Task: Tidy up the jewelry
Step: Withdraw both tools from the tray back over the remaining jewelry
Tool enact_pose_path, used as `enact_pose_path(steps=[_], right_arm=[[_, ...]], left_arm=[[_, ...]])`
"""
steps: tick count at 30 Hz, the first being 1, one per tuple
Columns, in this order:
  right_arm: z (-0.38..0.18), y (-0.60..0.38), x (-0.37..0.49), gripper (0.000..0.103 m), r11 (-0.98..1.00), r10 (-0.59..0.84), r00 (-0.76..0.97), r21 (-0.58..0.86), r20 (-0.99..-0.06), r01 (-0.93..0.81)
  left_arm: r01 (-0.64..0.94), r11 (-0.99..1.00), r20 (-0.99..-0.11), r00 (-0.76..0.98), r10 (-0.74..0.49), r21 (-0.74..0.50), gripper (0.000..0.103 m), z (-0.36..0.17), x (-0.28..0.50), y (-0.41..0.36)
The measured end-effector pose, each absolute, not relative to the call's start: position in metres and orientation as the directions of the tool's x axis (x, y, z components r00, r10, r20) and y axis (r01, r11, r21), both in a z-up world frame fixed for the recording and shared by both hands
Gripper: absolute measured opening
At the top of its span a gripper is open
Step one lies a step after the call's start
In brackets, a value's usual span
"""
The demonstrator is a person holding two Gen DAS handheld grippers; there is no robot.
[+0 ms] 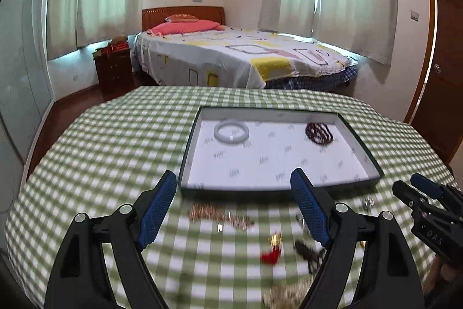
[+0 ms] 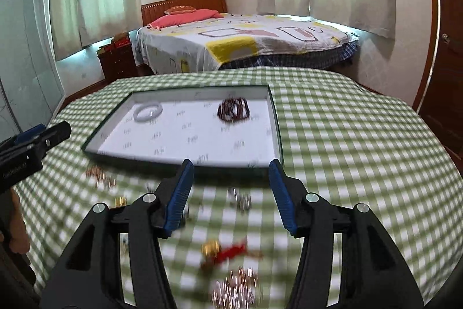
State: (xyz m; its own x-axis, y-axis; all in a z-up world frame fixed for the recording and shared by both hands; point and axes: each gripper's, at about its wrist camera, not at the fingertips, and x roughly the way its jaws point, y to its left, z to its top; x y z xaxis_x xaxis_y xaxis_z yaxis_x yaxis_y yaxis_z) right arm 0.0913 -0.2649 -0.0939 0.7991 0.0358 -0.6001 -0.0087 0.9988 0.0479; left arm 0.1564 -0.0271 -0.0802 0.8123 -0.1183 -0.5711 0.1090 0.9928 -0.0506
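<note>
A shallow tray [image 1: 188, 152] [image 2: 277, 120] with a dark green rim and a white floor lies on the green checked tablecloth. In it are a white bangle [image 1: 217, 133] [image 2: 139, 115] on the left and a coil of dark bead bracelet [image 1: 318, 133] [image 2: 233, 112] on the right. Loose pieces lie blurred on the cloth in front: a rose-gold chain [image 1: 220, 215] [image 2: 99, 175], a red and gold charm [image 1: 270, 254] [image 2: 225, 249], silver bits [image 2: 240, 199]. My left gripper [image 1: 233, 175] hangs open above them, empty. My right gripper [image 2: 231, 164] is open too, nothing between its pads.
The right gripper [image 1: 419, 188] shows at the left wrist view's right edge, the left gripper [image 2: 55, 132] at the right wrist view's left edge. Beyond the table's far edge stand a bed [image 1: 246, 57], a dark bedside cabinet [image 1: 114, 68] and a brown door [image 1: 445, 62].
</note>
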Motion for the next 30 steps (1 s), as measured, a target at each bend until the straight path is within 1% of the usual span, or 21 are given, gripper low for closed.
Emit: enact_pose_path(steps=[3, 4, 5, 9, 14, 21, 30], right_arm=[[-0.105, -0.267, 0.071, 0.055, 0.999, 0.019, 0.796, 0.04, -0.605, 0.007], [-0.108, -0.268, 0.065, 0.06, 0.999, 0.017, 0.794, 0.043, -0.607, 0.011], [-0.112, -0.269, 0.059, 0.061, 0.999, 0.016, 0.791, 0.044, -0.612, 0.014], [-0.127, -0.272, 0.044, 0.062, 0.999, 0.007, 0.775, 0.039, -0.632, 0.023], [-0.137, -0.281, 0.037, 0.062, 0.995, 0.025, 0.758, 0.09, -0.652, 0.044], [-0.144, -0.276, 0.036, 0.061, 0.994, 0.047, 0.739, 0.102, -0.672, 0.029], [-0.15, -0.275, 0.038, 0.06, 0.994, 0.04, 0.721, 0.1, -0.692, 0.041]], left_arm=[[0.1, 0.994, -0.585, 0.803, -0.11, -0.049, 0.078, -0.09, 0.142, -0.023], [0.098, 0.994, -0.589, 0.801, -0.11, -0.052, 0.078, -0.094, 0.135, -0.021], [0.097, 0.994, -0.592, 0.798, -0.112, -0.057, 0.078, -0.097, 0.13, -0.02], [0.095, 0.994, -0.606, 0.788, -0.109, -0.056, 0.078, -0.108, 0.109, -0.02], [0.098, 0.995, -0.606, 0.789, -0.099, -0.035, 0.078, -0.116, 0.097, -0.024], [0.089, 0.995, -0.634, 0.767, -0.096, -0.044, 0.078, -0.128, 0.091, -0.021], [0.094, 0.995, -0.643, 0.759, -0.098, -0.041, 0.078, -0.134, 0.089, -0.023]])
